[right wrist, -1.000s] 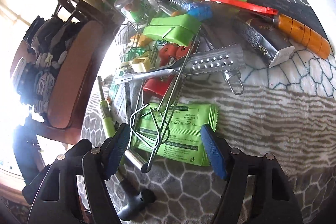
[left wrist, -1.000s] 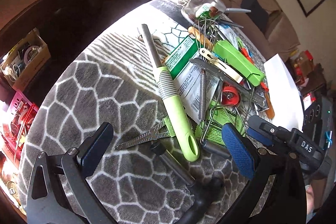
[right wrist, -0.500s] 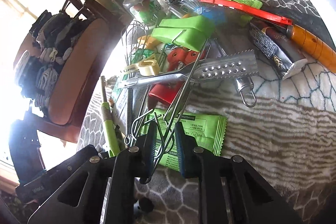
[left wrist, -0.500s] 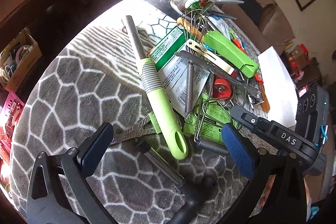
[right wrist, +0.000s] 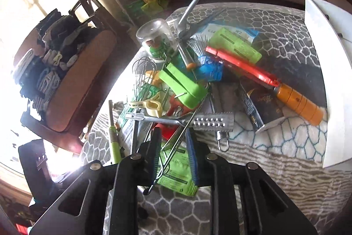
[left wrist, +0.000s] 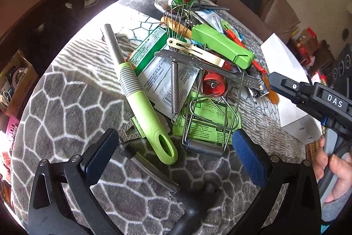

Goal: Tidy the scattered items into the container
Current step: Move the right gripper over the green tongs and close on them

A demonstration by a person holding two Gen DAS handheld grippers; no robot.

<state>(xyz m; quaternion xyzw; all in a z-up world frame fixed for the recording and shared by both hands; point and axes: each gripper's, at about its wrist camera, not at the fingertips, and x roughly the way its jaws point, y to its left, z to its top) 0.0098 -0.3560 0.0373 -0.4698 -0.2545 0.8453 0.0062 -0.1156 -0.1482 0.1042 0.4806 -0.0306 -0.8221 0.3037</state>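
The left gripper (left wrist: 173, 152) is hovering wide open over the near edge of the patterned table cloth (left wrist: 66, 102), nothing between its pads. The right gripper (right wrist: 173, 153) is standing narrow, its jaws opening around thin rods of the wire tool (right wrist: 176, 144), which is lying on a green sachet (right wrist: 176, 175). Its body reads "DAS". Farther off, the white container (right wrist: 330, 80) is sitting at the table's right edge.

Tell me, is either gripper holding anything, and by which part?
Nothing seems held. The left gripper stands open and empty; the right gripper is opening, with the wire tool loose between.
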